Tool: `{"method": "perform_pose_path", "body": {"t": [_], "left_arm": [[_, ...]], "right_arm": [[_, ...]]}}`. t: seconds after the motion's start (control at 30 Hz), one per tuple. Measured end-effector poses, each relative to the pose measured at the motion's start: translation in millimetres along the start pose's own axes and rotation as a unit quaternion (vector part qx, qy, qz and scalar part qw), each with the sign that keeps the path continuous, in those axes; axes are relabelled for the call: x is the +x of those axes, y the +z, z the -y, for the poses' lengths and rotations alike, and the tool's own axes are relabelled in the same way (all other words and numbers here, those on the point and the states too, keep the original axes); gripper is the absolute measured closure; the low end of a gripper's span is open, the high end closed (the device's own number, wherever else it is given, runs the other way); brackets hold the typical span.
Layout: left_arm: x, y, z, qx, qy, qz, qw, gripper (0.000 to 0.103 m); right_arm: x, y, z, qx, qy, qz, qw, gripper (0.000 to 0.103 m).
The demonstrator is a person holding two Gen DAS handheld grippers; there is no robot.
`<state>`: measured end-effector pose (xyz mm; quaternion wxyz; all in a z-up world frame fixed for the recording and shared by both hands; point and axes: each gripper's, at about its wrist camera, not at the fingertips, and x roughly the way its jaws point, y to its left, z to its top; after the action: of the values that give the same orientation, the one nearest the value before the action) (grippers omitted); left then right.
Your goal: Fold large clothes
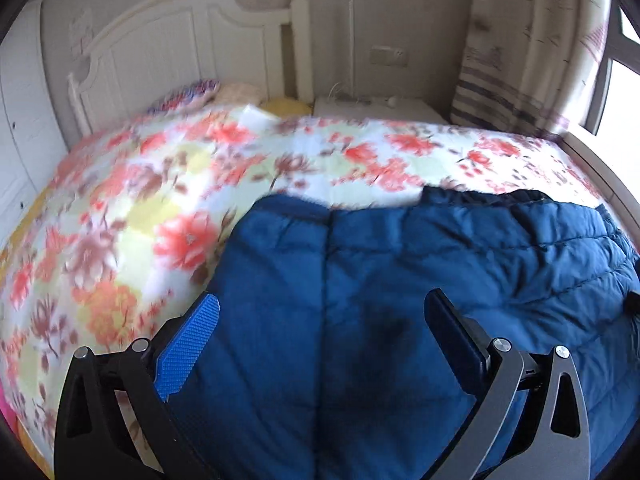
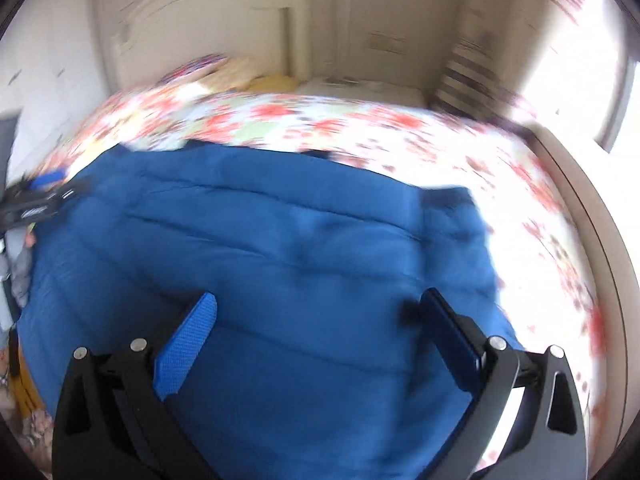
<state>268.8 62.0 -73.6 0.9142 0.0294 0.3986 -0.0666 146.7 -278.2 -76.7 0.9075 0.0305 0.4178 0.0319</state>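
A blue quilted padded jacket (image 1: pixel 400 264) lies on the flowered bedspread (image 1: pixel 160 184). My left gripper (image 1: pixel 322 308) is open and empty, hovering over the jacket's left part, its left finger near the jacket's left edge. In the right wrist view the same jacket (image 2: pixel 280 248) fills the middle. My right gripper (image 2: pixel 318 306) is open and empty above its near right part. The left gripper (image 2: pixel 36 200) shows at the far left edge of that view, over the jacket's left side. Both views are blurred.
A white headboard (image 1: pixel 180 44) and pillows (image 1: pixel 188 94) stand at the bed's far end. A white bedside table (image 1: pixel 372 108), a striped curtain (image 1: pixel 500 60) and a window (image 1: pixel 616 88) are at the right. A white wardrobe (image 1: pixel 24 120) is on the left.
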Motion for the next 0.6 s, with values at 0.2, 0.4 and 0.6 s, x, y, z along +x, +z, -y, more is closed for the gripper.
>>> {"method": "perform_pose_path", "body": {"t": [0.2, 0.4, 0.6], "left_arm": [[0, -6, -2, -0.01, 0.009, 0.001, 0.9999, 0.004], [-68, -12, 33, 0.034, -0.024, 0.082, 0.9958, 0.004], [-46, -51, 104, 0.152, -0.039, 0.042, 0.9867, 0.004]], "right_arm": [[-4, -5, -5, -0.013, -0.021, 0.009, 1.0, 0.003], [-52, -13, -44, -0.084, 0.029, 0.054, 0.995, 0.003], [-21, -47, -77, -0.15, 0.043, 0.013, 0.988, 0.002]]}}
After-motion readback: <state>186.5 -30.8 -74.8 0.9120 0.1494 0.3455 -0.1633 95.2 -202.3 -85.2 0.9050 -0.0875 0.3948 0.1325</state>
